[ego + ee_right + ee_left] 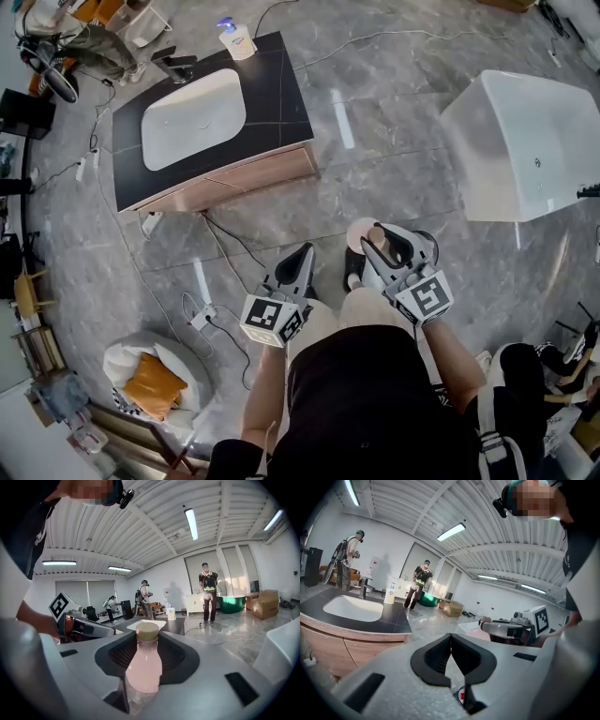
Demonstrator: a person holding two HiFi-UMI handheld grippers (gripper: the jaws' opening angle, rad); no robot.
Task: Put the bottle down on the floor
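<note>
Standing on the grey marbled floor (394, 169), I have a white bathtub (525, 141) off to my right. Ahead on my left is a dark worktop (277, 89) with a white basin (192, 117) and a pump dispenser (236, 39) at its far edge. My right gripper (146, 641) is in front of my waist, its fingers (179, 656) pinching a pink bottle (143, 667) by the body, the tan cap (146, 631) pointing away from me. The bottle is up in the air, clear of the floor. Just beside it, my left gripper (451, 637) carries nothing, its fingers (433, 663) pressed together at the tips.
</note>
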